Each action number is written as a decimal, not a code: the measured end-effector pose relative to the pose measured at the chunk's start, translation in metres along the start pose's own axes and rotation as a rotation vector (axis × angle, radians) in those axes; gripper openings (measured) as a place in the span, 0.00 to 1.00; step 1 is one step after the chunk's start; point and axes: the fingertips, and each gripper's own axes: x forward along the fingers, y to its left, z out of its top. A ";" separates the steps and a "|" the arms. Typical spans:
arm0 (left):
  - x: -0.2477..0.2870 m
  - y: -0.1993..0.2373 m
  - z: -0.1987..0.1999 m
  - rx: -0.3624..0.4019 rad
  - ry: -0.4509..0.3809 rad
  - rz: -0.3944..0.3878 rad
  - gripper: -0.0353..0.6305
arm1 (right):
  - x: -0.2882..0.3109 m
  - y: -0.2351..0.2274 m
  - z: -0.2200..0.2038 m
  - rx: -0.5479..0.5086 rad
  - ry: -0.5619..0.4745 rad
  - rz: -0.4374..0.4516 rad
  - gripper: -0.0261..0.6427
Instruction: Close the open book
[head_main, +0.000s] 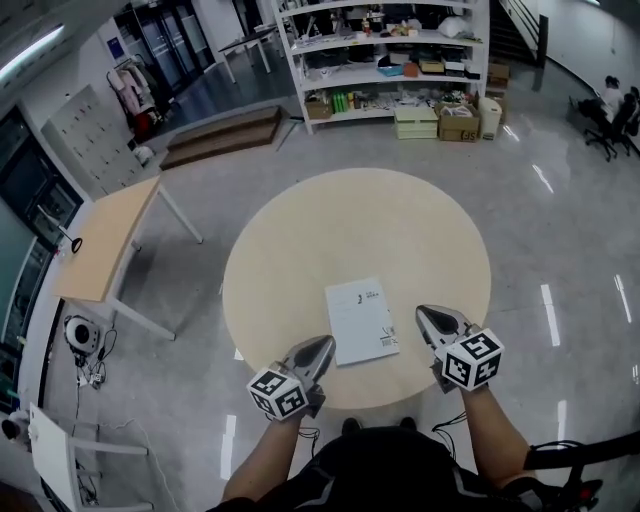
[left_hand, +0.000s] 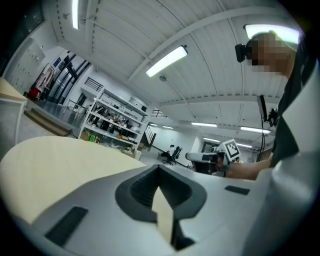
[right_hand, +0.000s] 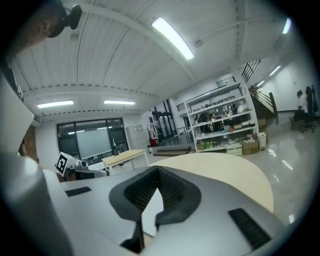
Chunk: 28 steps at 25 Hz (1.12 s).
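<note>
Right hand-held gripper (head_main: 428, 313) beside closed book (head_main: 361, 321)

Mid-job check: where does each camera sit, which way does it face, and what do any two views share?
Head view: on the person's head, looking steeply down at the table and closed book; forearms, left gripper and right gripper show.
Left gripper view: on the left gripper, facing across the table towards the shelves; own shut jaws, right gripper beyond.
Right gripper view: on the right gripper, facing across the table; own shut jaws, left gripper beyond.
Shared: table and shelves in all three.
</note>
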 end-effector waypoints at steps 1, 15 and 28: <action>0.003 -0.008 0.004 0.012 0.000 -0.011 0.05 | -0.006 -0.001 0.005 -0.004 -0.012 -0.003 0.04; 0.016 -0.085 0.015 0.070 0.014 -0.028 0.05 | -0.068 -0.008 0.015 -0.051 -0.036 0.065 0.04; -0.041 -0.149 -0.003 0.131 -0.042 -0.007 0.05 | -0.126 0.038 0.003 -0.102 -0.094 0.073 0.04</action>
